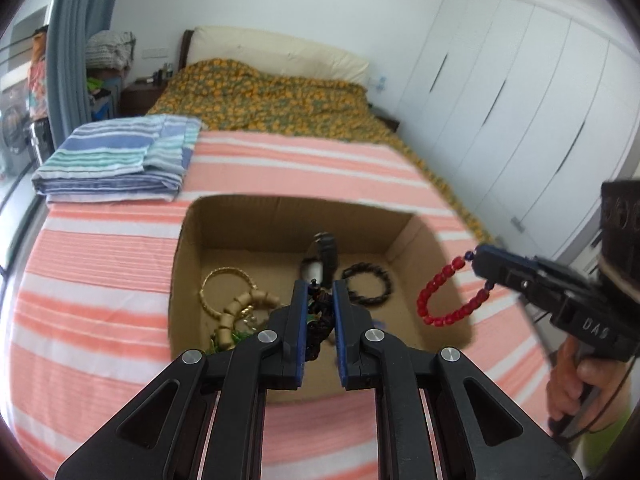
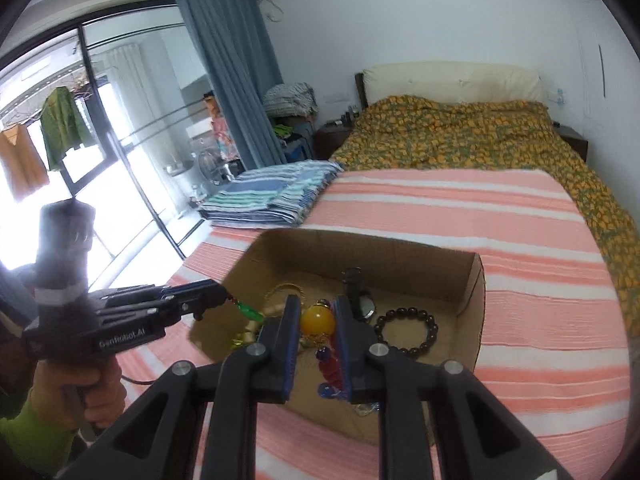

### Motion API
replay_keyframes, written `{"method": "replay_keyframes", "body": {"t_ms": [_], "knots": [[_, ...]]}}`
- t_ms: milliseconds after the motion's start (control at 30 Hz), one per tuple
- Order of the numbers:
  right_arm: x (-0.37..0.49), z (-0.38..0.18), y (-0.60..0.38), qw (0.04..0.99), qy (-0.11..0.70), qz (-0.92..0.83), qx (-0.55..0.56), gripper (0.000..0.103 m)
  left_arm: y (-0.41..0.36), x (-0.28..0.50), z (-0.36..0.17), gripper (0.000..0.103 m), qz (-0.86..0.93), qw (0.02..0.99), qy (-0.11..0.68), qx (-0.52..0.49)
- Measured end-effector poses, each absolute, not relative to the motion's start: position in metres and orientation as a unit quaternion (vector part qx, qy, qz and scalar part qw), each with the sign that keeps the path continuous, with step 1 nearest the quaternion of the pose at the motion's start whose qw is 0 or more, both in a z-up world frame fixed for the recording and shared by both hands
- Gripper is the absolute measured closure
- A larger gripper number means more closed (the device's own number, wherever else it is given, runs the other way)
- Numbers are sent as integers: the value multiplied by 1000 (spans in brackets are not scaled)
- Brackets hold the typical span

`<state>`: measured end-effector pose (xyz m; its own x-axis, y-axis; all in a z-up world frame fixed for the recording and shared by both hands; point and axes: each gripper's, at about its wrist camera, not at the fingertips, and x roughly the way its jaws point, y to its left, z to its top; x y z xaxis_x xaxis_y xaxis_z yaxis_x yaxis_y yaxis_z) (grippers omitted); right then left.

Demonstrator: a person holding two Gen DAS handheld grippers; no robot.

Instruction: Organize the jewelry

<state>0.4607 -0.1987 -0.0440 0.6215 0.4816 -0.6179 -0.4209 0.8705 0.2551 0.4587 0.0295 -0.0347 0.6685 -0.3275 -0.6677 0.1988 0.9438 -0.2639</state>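
The left tool (image 1: 320, 300) is clamped on a dark braided piece (image 1: 318, 316), the right tool (image 2: 318, 332) on a red bead bracelet (image 1: 440, 300), both carried above the cardboard box (image 1: 280, 216) on the bed; several pieces are already boxed, these two remaining.

One cardboard box (image 1: 188, 264) sits on the bed. Inside it lie one dark bead bracelet (image 1: 370, 283) at about 3 o'clock, one gold bangle (image 1: 224, 276) at 9 o'clock, one tan chunky-bead bracelet (image 1: 236, 312) just below the bangle, and one wristwatch (image 2: 362, 300) at 12 o'clock. Two more pieces are carried above the box: one red bead bracelet (image 1: 438, 302) and one dark strand (image 1: 320, 312). One folded striped blanket (image 1: 116, 160) lies at 10 o'clock from the box.
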Motion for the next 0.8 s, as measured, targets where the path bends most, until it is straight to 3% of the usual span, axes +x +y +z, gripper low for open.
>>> {"method": "replay_keyframes", "body": {"t_ms": [33,67,100,133,167,333,500,800], "knots": [[470,-57,-200,897,369,238,41,76,25,465,-43,85,-134,909,388,-70],[474,-63,-200,897,376,229,44,50,20,468,-52,77,-123,909,395,-56],[474,-63,-200,897,376,229,44,33,17,472,-61,49,-109,908,403,-42],[477,-74,-209,900,378,209,60,33,15,473,-68,26,-98,908,407,-35],[476,-77,-213,903,378,198,57,33,15,471,-72,20,-89,910,404,-31],[464,-75,-221,915,368,158,39,24,13,451,-69,4,-42,926,376,11],[446,-63,-214,929,347,123,-22,20,11,432,-42,1,28,947,319,23],[408,-30,-211,954,286,86,-17,20,10,404,-3,0,154,949,270,56]]}}
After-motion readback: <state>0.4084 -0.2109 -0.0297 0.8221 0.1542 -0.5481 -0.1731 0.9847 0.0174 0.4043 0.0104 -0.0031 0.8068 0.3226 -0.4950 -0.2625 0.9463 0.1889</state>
